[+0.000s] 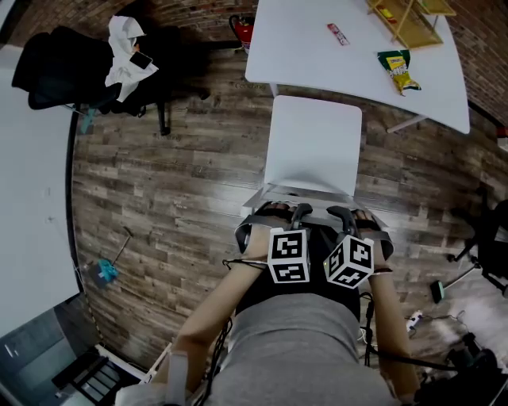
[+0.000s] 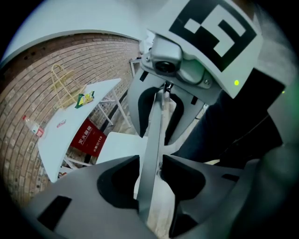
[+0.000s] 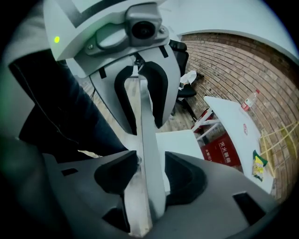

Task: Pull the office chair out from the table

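**Chair clear of the table, tongs loose on its back**

The white chair [image 1: 313, 143] stands in the middle of the head view. Its seat is almost wholly out from under the white table [image 1: 302, 40] at the top of the frame, and only its far edge lies near the table's rim. By that, the pull looks about done, and what is left is to lift the tongs away.

The left gripper [image 1: 282, 212] and right gripper [image 1: 349, 214] sit side by side over the top edge of the backrest [image 2: 152, 140]. Each one's jaws stand wide, with that thin edge between them and not pinched.

The floor [image 1: 175, 174] is grey-brown wood plank, with a brick wall [image 1: 198, 12] along the top. A snack packet [image 1: 397, 70] and a wooden rack [image 1: 409, 20] lie on the table, and a red fire-extinguisher box [image 2: 88, 138] stands beneath it. A black chair [image 1: 63, 71] draped with a white garment [image 1: 127, 47] is at the upper left.
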The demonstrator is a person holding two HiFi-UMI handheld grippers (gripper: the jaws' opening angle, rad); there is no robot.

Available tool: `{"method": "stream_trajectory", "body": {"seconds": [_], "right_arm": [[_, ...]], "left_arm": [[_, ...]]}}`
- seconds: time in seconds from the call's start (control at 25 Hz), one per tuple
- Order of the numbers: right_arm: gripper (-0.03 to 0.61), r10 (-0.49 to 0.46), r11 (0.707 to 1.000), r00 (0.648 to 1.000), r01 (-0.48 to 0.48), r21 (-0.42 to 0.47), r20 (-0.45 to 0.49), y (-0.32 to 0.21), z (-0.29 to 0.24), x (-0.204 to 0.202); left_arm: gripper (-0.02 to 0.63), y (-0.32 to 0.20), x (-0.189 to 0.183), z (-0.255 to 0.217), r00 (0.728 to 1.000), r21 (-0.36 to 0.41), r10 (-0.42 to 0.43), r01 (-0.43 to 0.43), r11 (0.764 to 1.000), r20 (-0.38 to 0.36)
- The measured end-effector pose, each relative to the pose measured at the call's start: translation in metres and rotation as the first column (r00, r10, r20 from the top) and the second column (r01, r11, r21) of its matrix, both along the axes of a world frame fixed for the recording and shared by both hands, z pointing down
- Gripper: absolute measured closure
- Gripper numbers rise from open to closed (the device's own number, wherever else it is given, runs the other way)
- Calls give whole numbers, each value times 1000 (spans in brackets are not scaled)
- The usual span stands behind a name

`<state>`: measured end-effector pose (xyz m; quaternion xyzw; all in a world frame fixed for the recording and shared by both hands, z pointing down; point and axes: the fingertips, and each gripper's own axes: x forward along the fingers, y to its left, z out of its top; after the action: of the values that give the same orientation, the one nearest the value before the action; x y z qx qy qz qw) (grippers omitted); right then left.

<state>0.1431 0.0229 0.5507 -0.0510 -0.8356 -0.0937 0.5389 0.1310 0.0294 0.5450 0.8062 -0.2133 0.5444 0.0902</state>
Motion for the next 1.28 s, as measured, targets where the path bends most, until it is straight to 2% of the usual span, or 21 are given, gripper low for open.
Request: {"method": "stream_trajectory", "body": {"seconds": [0.04,0.08,0.2,0.28,0.36,0.44,0.52,0.6,0.68,0.76,0.88,1.0,1.08,1.16,1.28], "right_arm": [[358,16,999,1000,-15,-35,20,3,-6,-2],[350,32,998,998,-29,-63,46,4,-14,-4],[351,110,989,981,-92,-112,160,-2,-49,-12],[374,214,972,941,-178,-153,263,-19,-79,-17],[430,344,938,860,-298,-176,377,-49,-106,-19],[504,458,887,743,-422,-190,488,-81,-130,-16],[537,546,823,624,-522,-222,559,-105,-151,-11],[546,593,774,517,-577,-260,617,-120,-171,-10],[552,614,738,427,-608,-292,663,-128,-189,-9],[555,617,716,363,-627,-307,698,-134,-204,-7],[558,601,698,308,-651,-297,737,-138,-218,-6],[561,608,666,244,-675,-317,756,-138,-225,-6],[563,621,652,211,-673,-348,755,-136,-228,-5],[563,625,658,211,-661,-362,751,-134,-229,-9],[564,619,666,233,-663,-343,750,-133,-232,-14]], "left_arm": [[446,0,3,-6,999,-12,-16,16,1000,-45],[446,0,4,-14,995,-17,-35,34,999,-88],[446,-13,1,-46,974,22,-108,115,993,-201],[446,-28,-7,-69,950,69,-162,186,980,-267],[448,-48,-18,-90,924,121,-208,258,959,-321],[448,-68,-26,-112,890,163,-248,330,930,-383],[448,-86,-32,-136,837,185,-286,409,894,-466],[454,-101,-36,-162,762,182,-321,493,851,-563],[473,-112,-37,-186,694,171,-337,553,815,-636],[502,-121,-36,-202,665,188,-334,585,789,-668],[553,-130,-40,-218,647,246,-332,636,731,-686],[583,-131,-50,-228,595,267,-352,710,652,-723],[589,-129,-54,-231,566,267,-365,744,612,-739],[594,-127,-55,-230,560,266,-372,752,603,-740],[594,-125,-56,-231,562,269,-375,753,601,-737]]}}
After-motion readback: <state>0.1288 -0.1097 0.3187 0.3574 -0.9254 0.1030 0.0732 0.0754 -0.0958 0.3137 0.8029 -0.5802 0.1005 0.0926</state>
